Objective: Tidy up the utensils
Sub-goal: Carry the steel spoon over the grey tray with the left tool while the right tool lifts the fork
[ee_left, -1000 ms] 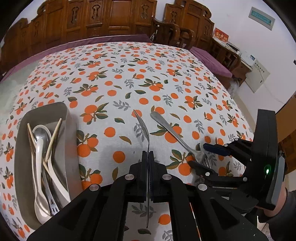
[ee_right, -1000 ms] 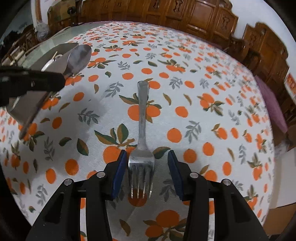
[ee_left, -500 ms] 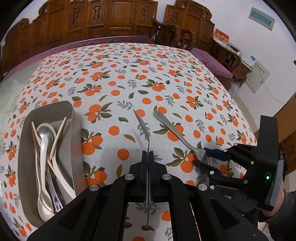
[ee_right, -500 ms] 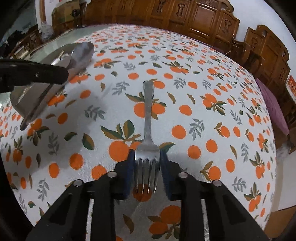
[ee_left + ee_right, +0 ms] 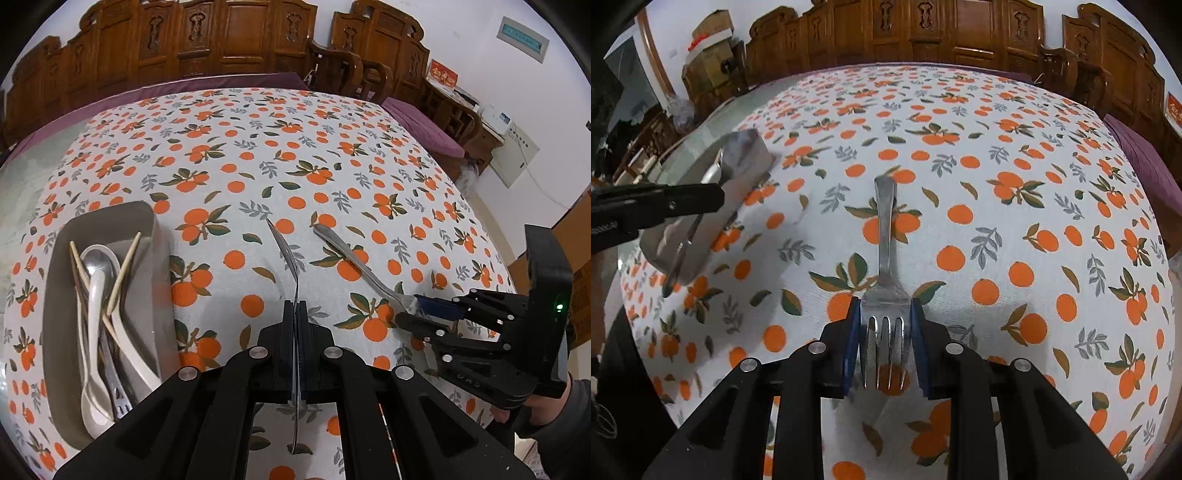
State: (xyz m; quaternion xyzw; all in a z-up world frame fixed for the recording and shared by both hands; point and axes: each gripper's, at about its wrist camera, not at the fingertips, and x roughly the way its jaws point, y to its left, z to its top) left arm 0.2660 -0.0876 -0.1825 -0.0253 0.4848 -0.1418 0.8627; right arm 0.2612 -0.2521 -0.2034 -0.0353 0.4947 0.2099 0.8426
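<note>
Fork [image 5: 885, 325] flat on tablecloth [image 5: 997, 229], right gripper [image 5: 885, 345] clamped across its tines; edge grip may slip. Left gripper [image 5: 295, 325] pinches spoon [image 5: 286, 254] edge-on, could twist before tray [image 5: 146, 225].

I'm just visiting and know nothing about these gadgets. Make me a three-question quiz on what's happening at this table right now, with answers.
1. True or false: the left gripper is shut on a metal spoon held edge-on above the cloth.
2. Multiple choice: the right gripper has its jaws closed against which part of the fork? A) the handle tip B) the head, by the tines C) nothing
3. Fill in: the grey tray already holds white spoons, a fork and wooden ____.

Key: 1 true; 2 B; 3 chopsticks.
</note>
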